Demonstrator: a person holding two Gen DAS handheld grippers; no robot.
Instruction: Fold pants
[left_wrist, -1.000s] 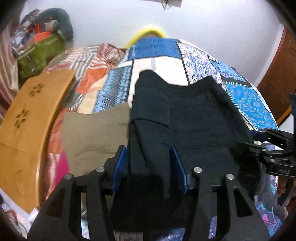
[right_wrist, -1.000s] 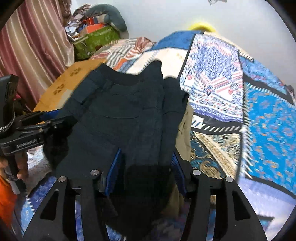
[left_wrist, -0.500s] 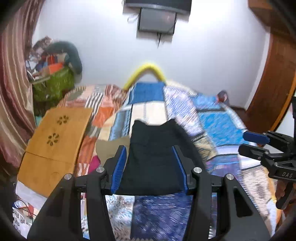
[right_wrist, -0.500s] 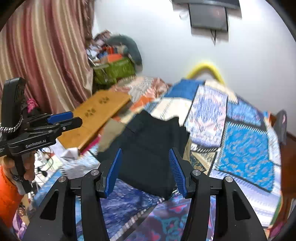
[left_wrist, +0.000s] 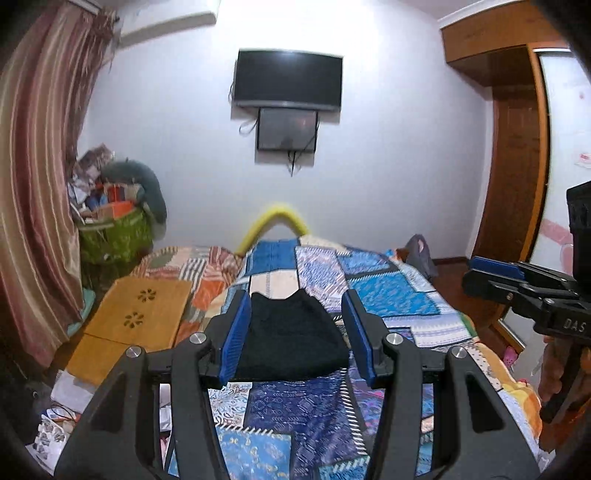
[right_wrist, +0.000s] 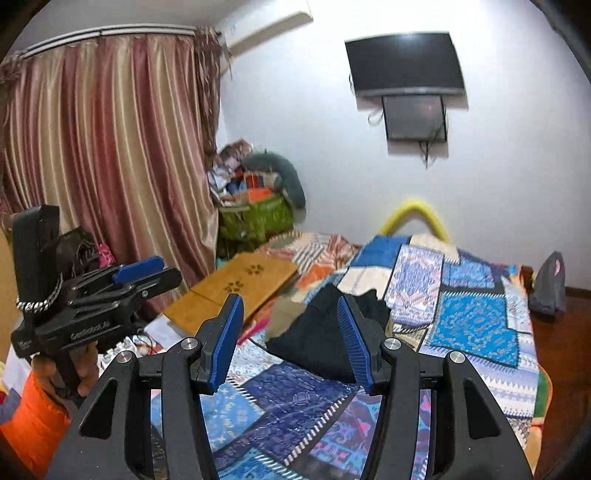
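Bed (left_wrist: 402, 310): fills the middle of both views, covered by a patchwork spread in blues, whites and orange.

Curtain (right_wrist: 103, 147): striped pink and tan, hanging at the left of the room.

Wardrobe (left_wrist: 517, 155): brown wood, at the right edge of the left wrist view.

Screen (left_wrist: 288, 79): dark, mounted on the white wall, with a smaller dark panel (left_wrist: 287, 128) just below it.

Board (left_wrist: 133, 321): tan wood with flower cut-outs, lying at the bed's left side.

Basket (right_wrist: 255, 218): green, in the corner by the curtain, heaped with clutter and a grey cushion.

Pants (left_wrist: 291, 339): black, folded into a compact block, lying flat on the spread near the middle of the bed. A tan cloth (right_wrist: 286, 319) shows at their left edge, touching them.

Yellow arch (left_wrist: 275, 221): at the far end of the bed, against the wall.

Grey bundle (right_wrist: 550, 280): at the bed's far right corner.

Left tongs (left_wrist: 295, 341): raised above the bed, blue pads apart, released, nothing between them; the pants lie well beyond the tips. A hand (right_wrist: 62, 373) with an orange sleeve carries them, seen in the right wrist view.

Right tongs (right_wrist: 291, 339): likewise raised, pads apart, released, gripping nothing; the pants lie on the bed beyond.
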